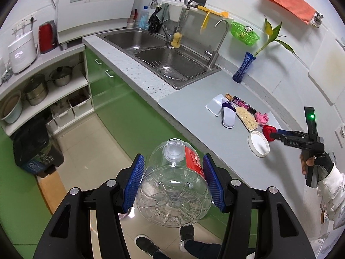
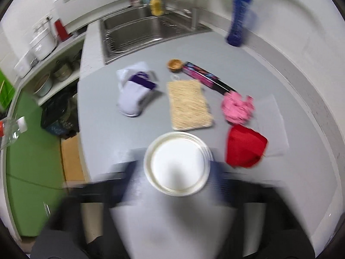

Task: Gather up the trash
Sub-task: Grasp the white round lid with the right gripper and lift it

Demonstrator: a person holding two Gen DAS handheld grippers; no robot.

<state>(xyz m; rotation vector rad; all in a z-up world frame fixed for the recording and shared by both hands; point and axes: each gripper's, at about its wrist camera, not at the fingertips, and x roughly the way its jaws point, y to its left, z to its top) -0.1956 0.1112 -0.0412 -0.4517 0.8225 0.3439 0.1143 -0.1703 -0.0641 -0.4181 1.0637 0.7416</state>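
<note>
Beside the sink (image 1: 159, 58), out over the floor just past the counter (image 1: 194, 108) edge, the left gripper (image 1: 172, 183) held a clear plastic bottle (image 1: 174, 185), its blue pads pressing on the two sides of the barrel with the jaws about half open around it. That bottle lay tilted, its long axis running away from the gripper's camera: the ribbed base faced the lens and the white-capped neck pointed forward and down toward the floor, with the red label on its right flank. It looked empty, so I judged it light, thin-walled and springy, prone to buckle or slide on smooth plastic if squeezed hard; the grip across the lower barrel, near the stiffer base ribs, seemed the sensible place. Farther from the sink along the counter lay the rest of the litter, and nearest the counter's front edge sat a white round lid (image 2: 177, 167), flat and rim up. The right gripper (image 2: 176, 183) hung directly over it (its own view badly blurred), and its jaws seemed spread wide, one to each side of the lid, with nothing gripped. The lid seemed stiff, shallow and light, best pinched across its rim. Just beyond it lay a crumpled red wrapper (image 2: 245, 146), soft and easily crushed, and a pink wad (image 2: 237, 108).
</note>
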